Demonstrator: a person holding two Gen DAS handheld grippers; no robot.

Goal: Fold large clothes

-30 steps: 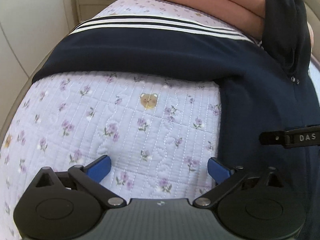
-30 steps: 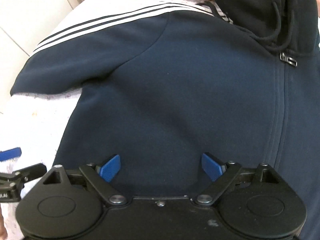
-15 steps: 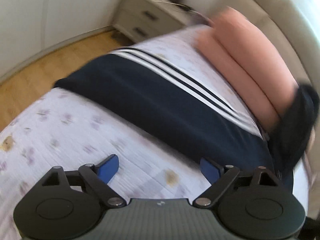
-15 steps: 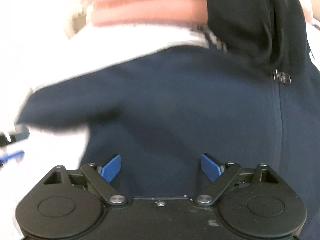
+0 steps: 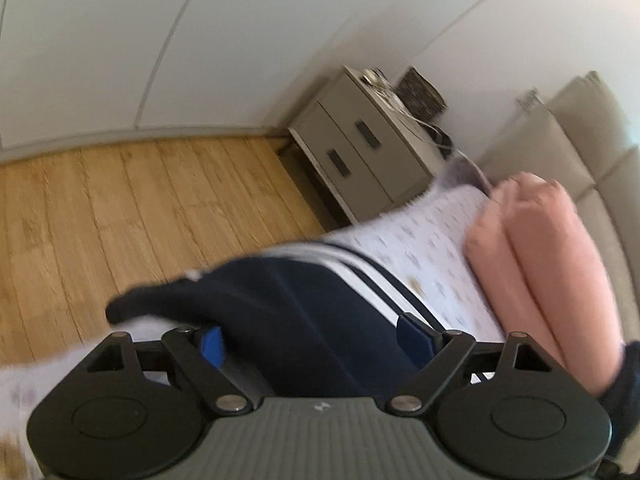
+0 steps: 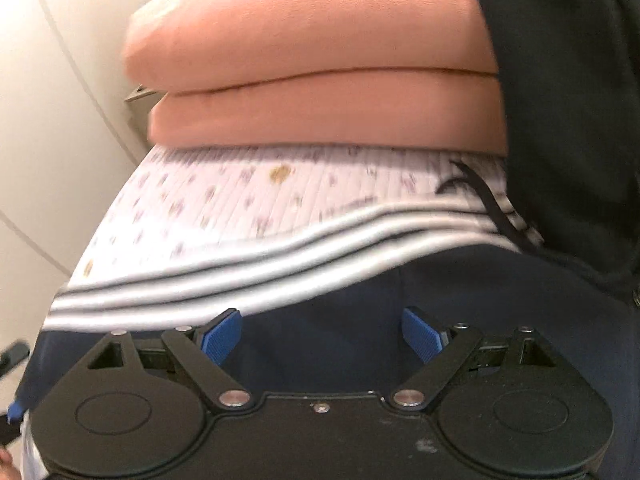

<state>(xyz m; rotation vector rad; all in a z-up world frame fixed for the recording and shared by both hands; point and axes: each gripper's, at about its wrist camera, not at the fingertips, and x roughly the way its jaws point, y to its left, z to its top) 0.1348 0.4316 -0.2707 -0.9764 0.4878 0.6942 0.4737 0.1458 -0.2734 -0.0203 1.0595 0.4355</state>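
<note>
Jaws of your left gripper point(image 5: 314, 342) stand wide apart, and the navy sleeve point(image 5: 280, 312) of the hooded jacket runs between the 2 blue pads without being pinched. In this left wrist view the sleeve, edged with white stripes point(image 5: 372, 276), lies across the floral bedspread point(image 5: 424, 240) toward the bed's side, its cuff at the edge above the wooden floor point(image 5: 120, 208). 2 pink pillows point(image 5: 548, 272) sit near the headboard, a grey nightstand point(image 5: 360, 148) beyond.

Your right gripper point(image 6: 322, 336) also has its jaws spread, hovering over the jacket's navy body point(image 6: 320, 344), gripping nothing. In the right wrist view the striped sleeve stretches left, the dark hood point(image 6: 568, 120) leans on the stacked pillows.
</note>
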